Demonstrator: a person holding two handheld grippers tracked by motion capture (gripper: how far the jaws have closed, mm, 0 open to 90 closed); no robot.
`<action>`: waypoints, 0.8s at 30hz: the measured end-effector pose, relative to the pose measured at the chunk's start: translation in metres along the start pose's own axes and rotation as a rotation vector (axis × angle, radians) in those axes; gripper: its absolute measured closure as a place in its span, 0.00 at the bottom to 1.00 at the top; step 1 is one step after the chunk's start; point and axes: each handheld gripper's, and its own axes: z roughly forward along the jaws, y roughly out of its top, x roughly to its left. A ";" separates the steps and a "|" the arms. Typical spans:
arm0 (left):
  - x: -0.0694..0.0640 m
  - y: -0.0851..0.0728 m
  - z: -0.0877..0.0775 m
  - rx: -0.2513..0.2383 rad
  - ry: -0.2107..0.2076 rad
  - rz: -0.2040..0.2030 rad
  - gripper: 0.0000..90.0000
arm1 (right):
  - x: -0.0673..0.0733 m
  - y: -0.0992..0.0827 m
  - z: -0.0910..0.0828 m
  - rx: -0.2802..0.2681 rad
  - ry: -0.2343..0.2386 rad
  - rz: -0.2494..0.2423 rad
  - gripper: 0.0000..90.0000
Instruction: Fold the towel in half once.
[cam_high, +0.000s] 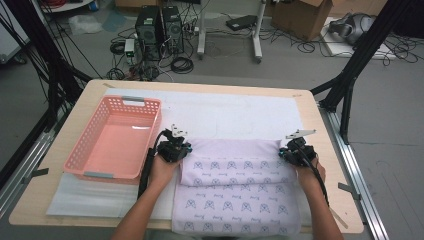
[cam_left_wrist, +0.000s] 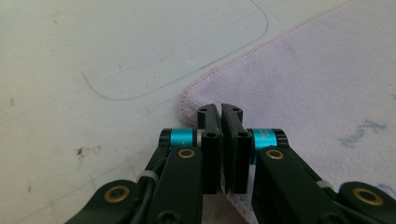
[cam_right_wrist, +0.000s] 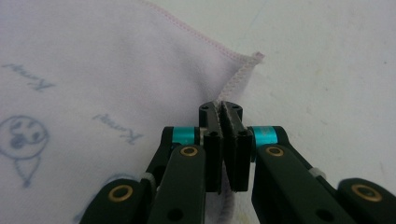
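Workshop behind a wooden bench

Grey floor (cam_high: 390, 150) strewn with cables; two black computer towers (cam_high: 160, 31), a cardboard box (cam_high: 302, 15), black frame struts (cam_high: 350, 75) flanking the bench (cam_high: 75, 115).

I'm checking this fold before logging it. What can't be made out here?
- Towel: its near edge is cut off by the bottom of the high view.
- Towel corner in the left tool: the shut jaws cover it, left gripper view.
- Print: blurred, right gripper view.
- Basket floor: far wall hides part.

One pale lilac printed cloth towel (cam_high: 235, 192), one pink perforated plastic basket (cam_high: 114, 137), two black hand-held grippers: left (cam_high: 176, 148), right (cam_high: 296, 151); one wooden bench (cam_high: 70, 125).
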 end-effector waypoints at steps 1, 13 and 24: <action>0.000 0.001 -0.005 -0.026 -0.003 -0.001 0.96 | 0.000 -0.002 -0.004 -0.026 0.005 0.007 0.97; -0.005 -0.004 -0.079 -0.213 -0.176 0.005 0.96 | 0.008 -0.047 -0.081 -0.256 0.105 0.007 0.96; -0.025 -0.042 -0.103 -0.162 -0.234 0.066 0.96 | 0.027 -0.091 -0.112 -0.279 0.211 -0.019 0.96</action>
